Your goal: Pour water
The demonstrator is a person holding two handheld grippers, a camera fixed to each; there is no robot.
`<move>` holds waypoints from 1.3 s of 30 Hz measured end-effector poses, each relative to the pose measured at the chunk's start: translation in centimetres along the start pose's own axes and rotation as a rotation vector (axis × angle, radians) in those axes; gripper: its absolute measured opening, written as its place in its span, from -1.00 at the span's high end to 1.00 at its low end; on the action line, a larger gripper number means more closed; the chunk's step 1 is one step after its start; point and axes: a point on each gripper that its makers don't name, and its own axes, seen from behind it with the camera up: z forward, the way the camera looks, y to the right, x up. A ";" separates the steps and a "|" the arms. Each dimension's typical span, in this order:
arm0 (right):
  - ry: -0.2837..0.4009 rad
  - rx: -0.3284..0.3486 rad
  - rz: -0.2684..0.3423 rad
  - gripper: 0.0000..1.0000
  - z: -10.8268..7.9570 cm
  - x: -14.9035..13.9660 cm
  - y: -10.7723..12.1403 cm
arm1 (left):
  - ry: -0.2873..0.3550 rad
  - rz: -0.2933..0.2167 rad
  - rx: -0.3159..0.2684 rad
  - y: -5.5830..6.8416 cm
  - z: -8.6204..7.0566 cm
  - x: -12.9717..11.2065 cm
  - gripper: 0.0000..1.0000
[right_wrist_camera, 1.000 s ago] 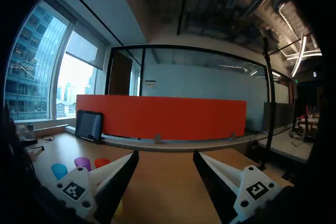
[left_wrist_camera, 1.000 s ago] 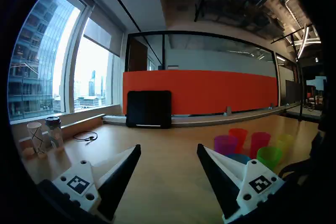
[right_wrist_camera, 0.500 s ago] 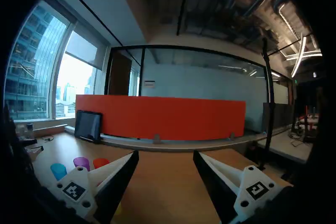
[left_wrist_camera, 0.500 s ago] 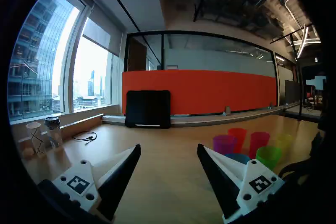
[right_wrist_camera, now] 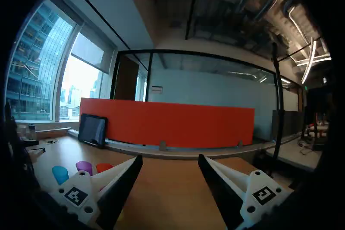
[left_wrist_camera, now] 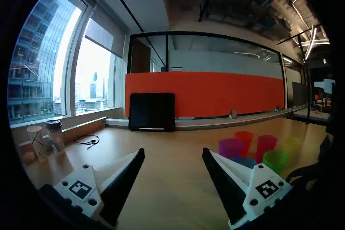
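Your left claw (left_wrist_camera: 173,150) hangs above the wooden counter (left_wrist_camera: 172,195), fingers spread wide apart with nothing between them. Six small plastic cups stand on the counter ahead of it and off to its right. All are plain, slightly tapered and translucent. Every one is upright, mouth to the ceiling, long axis vertical. You cannot tell from here whether any of them holds water.

The purple cup (left_wrist_camera: 230,147) is nearest the claw's centre line, just past the tip of the right finger. The red cup (left_wrist_camera: 244,137) stands behind it, with the pink cup (left_wrist_camera: 266,143) and yellow cup (left_wrist_camera: 294,144) farther right. The green cup (left_wrist_camera: 276,161) sits closer to you. The blue cup (left_wrist_camera: 246,162) is partly hidden behind the right finger. They cluster tightly; whether they touch is unclear.

Your right claw (right_wrist_camera: 170,157) is likewise open and empty. In the right gripper view the blue, purple and red cups stand to its left, beyond the left finger, which covers part of the red one.

Farther back in the left gripper view, a black tablet (left_wrist_camera: 152,112) leans against the orange partition (left_wrist_camera: 207,94). A paper cup (left_wrist_camera: 35,140) and a jar (left_wrist_camera: 54,135) stand by the window, near a dark cable (left_wrist_camera: 88,140).
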 end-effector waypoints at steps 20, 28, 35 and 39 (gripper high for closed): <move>0.003 -0.020 0.001 -0.99 1.2 -3.9 1.9 | 0.000 0.000 0.000 0.1 0.0 0.0 -1.00; 0.019 -0.026 0.036 -1.00 0.9 -5.7 2.3 | 0.000 0.000 0.000 0.1 0.0 0.0 -1.00; 0.004 -0.028 0.057 -0.99 1.1 -7.9 2.7 | 0.000 0.000 0.000 0.1 0.0 0.0 -1.00; -0.004 -0.030 0.068 -0.99 1.3 -8.8 2.9 | 0.000 0.000 0.000 0.0 -0.1 0.0 -0.99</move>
